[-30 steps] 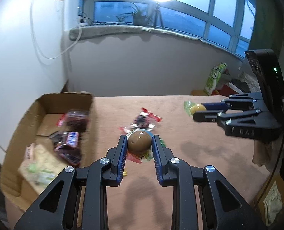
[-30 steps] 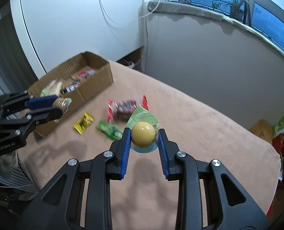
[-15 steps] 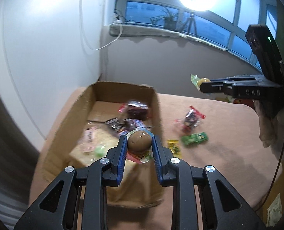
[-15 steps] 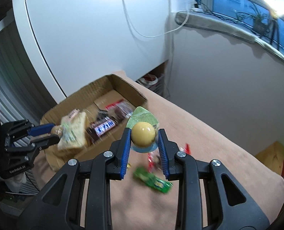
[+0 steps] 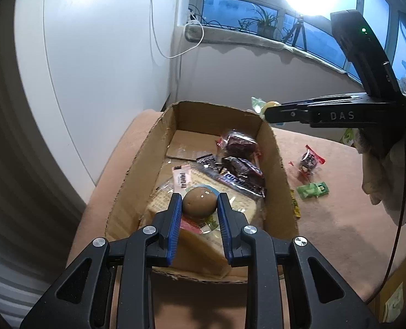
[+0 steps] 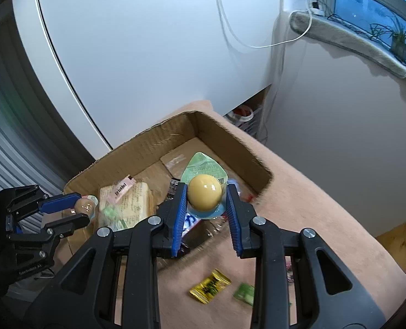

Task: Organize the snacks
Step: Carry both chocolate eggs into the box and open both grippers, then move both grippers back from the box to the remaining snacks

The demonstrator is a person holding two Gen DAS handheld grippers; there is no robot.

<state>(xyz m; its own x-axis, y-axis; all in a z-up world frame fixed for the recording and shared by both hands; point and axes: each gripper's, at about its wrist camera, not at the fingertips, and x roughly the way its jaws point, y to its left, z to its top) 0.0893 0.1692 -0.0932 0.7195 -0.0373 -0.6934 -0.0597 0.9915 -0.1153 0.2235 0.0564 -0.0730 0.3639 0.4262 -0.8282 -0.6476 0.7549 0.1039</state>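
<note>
Snacks over the box

Two grippers each clench one packaged ball: left gripper [image 5: 198,205] grasps a brown ball [image 5: 199,201], right gripper [image 6: 206,196] a yellow ball [image 6: 205,194], both above the cardboard box [image 5: 278,164] holding several packets. Three packets [image 5: 312,190] lie on the tabletop [image 5: 340,219] at 3 o'clock.

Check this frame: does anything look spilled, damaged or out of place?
Three wrapped snacks lie outside the cardboard box on the pink cloth: a red-edged packet, a green packet, a yellow packet. Nothing looks damaged.
</note>
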